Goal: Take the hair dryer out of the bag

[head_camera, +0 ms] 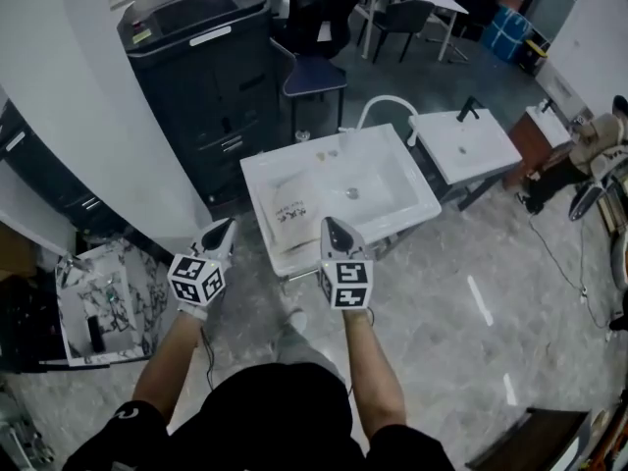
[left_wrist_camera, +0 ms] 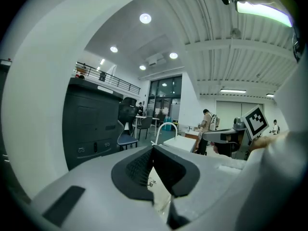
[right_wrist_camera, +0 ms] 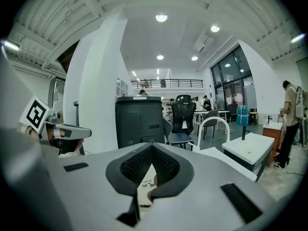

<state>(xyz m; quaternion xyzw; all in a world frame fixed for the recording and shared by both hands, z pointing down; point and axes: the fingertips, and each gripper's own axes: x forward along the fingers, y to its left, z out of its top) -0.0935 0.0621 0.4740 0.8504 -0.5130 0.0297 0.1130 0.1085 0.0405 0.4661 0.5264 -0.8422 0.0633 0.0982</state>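
L gripper [left_wrist_camera: 153, 152]: jaws are sitting pressed together, nothing between the pads. R gripper [right_wrist_camera: 152, 149]: same, jaws closed on nothing.

In the head view both are pointing fwd and slightly down, side by side but apart, tips hanging just short of the front edge of a white sink basin [head_camera: 294, 157]. Marker cubes are facing up toward the camera: L cube [head_camera: 197, 279], R cube [head_camera: 344, 284]. Both forearms are reaching out roughly parallel from the body, L forearm [head_camera: 169, 356], R forearm [head_camera: 373, 366], elbows bent, wrists about level w/ each other.

The bag [head_camera: 293, 210], pale cloth w/ dark print, is lying flat in the L half of the basin, ahead of and between the two tips; neither gripper is touching it. Each gripper view is catching a bit of it below its own jaws. Hair dryer itself isn't showing in any view.

Beyond: a white arched faucet [head_camera: 385, 104] behind the basin, a second sink [head_camera: 461, 145] to the R, a black copier [head_camera: 206, 57] and a blue chair [head_camera: 312, 75] further back.
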